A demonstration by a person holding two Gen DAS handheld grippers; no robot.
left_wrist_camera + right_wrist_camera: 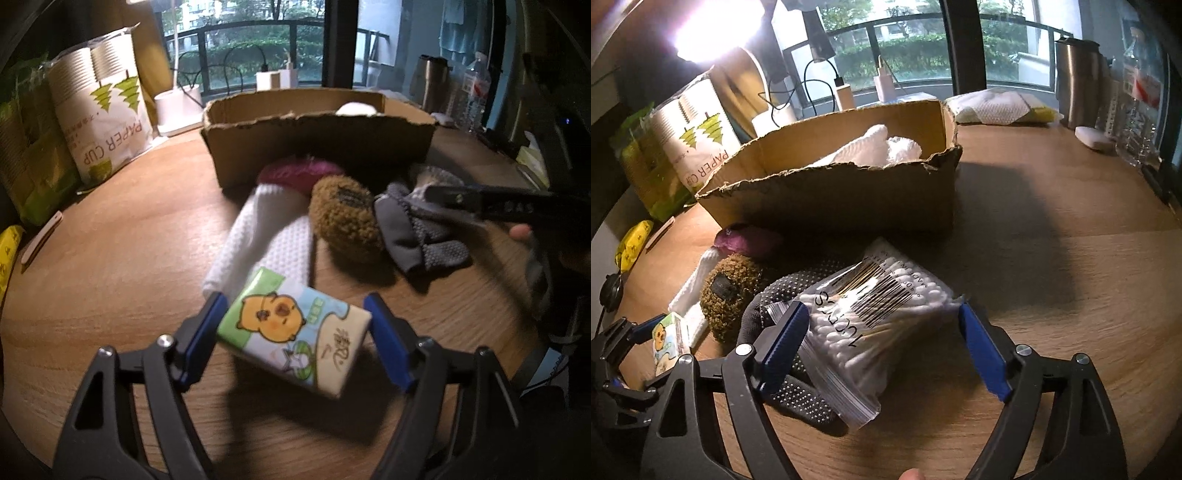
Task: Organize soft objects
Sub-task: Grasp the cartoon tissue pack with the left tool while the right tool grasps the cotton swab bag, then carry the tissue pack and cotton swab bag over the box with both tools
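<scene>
Tissue pack: where is it, for the caption? (DESK)

In front of the box, clear of the table with its shadow underneath. The left gripper has its jaws closed on the pack's two short ends. (PHOTOGRAPHER)

And the other hand? (DESK)

The right gripper is also in front of the box, toward its right end. Its jaws stand wide around a swab bag that lies on a grey glove. The pads don't look to be pressing on it. (PHOTOGRAPHER)

How will these things handle? (DESK)

My guess is the pack is light and squashy. It would give under the pads, so the end-to-end hold looks right, though it already sits tilted. The bag's film looks slippery and the swabs inside could shift. I'd take it across the fat middle, not by the flat zip edge. (PHOTOGRAPHER)

What else is waiting? (DESK)

A brown plush, a white cloth and a purple knit piece are heaped against the box's near wall. All look limp and light. White material already shows inside the box. I can't tell what it is. (PHOTOGRAPHER)
</scene>
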